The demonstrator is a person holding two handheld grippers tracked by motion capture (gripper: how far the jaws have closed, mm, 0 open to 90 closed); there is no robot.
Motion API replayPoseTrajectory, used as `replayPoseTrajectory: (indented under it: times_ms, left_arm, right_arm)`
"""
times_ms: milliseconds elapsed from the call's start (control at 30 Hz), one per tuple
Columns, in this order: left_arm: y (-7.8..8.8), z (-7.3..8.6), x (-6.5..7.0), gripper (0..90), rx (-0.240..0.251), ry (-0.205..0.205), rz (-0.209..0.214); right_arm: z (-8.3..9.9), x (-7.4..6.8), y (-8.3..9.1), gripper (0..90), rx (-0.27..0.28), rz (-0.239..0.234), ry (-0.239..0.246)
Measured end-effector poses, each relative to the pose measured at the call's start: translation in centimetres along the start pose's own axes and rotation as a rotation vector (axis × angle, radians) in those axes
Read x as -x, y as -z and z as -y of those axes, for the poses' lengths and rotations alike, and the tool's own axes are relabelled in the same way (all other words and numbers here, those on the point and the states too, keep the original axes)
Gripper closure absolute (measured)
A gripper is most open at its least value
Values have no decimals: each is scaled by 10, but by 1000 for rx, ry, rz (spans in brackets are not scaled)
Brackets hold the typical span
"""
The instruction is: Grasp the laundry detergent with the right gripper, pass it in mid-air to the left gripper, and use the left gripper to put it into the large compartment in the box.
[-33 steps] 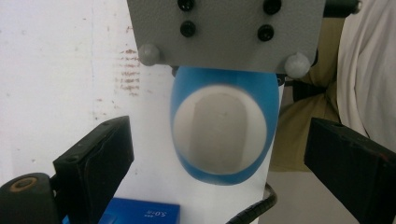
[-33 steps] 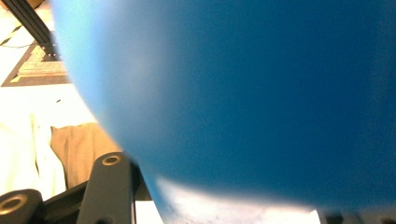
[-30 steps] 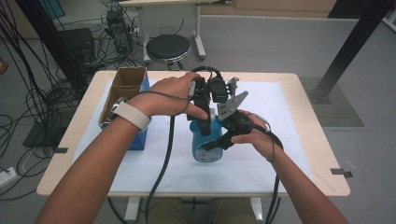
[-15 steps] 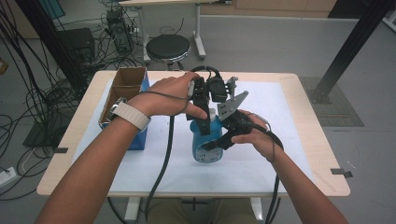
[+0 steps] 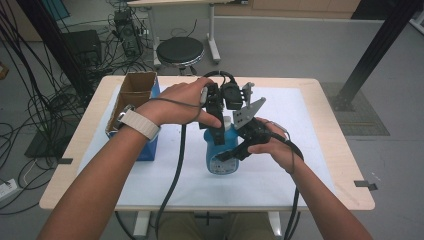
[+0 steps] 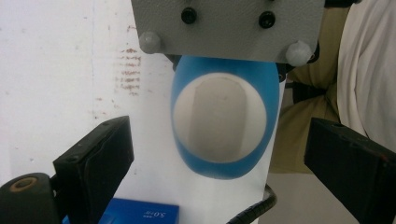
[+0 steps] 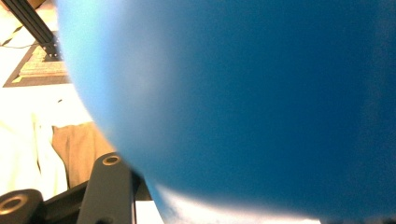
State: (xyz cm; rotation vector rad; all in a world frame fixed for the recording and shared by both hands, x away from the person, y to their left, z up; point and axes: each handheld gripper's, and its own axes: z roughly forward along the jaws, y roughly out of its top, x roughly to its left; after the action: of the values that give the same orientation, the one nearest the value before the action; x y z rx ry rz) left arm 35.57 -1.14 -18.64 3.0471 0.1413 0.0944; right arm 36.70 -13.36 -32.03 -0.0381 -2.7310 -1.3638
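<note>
1. We see the blue plastic bottle with a white label (image 5: 222,155) standing upright mid-worktop (image 5: 320,180), toward its near edge.
2. Our right gripper (image 5: 235,150) pinches the bottle's body.
3. Our left gripper (image 5: 218,125) hangs above it, jaws spread.

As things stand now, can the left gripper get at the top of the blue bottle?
Probably yes: the left gripper hangs directly above the blue bottle, fingers apart on either side, nothing between; the right gripper grips the body lower.
</note>
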Motion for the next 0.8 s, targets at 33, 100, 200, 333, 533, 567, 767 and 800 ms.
replayPoseTrajectory:
  times_ms: [33, 100, 200, 333, 533, 567, 767, 800]
  left_arm:
    - [0, 0, 0, 87, 0, 0, 0]
    - [0, 0, 0, 87, 6, 4, 0]
    - [0, 1, 0, 87, 7, 5, 0]
    - [0, 1, 0, 87, 6, 4, 1]
    - [0, 1, 0, 87, 6, 4, 2]
    - [0, 1, 0, 87, 6, 3, 2]
    - [0, 1, 0, 87, 8, 5, 2]
    - [0, 1, 0, 87, 8, 5, 2]
  right_arm:
    - [0, 0, 0, 431, 0, 0, 0]
    - [0, 0, 0, 430, 1, 1, -1]
    - [1, 1, 0, 430, 3, 0, -2]
    - [1, 1, 0, 430, 1, 1, -4]
    - [1, 1, -1, 430, -2, 3, -7]
    - [1, 1, -1, 430, -3, 2, -4]
    - [1, 1, -1, 430, -4, -1, -7]
    - [1, 1, -1, 430, -4, -1, -7]
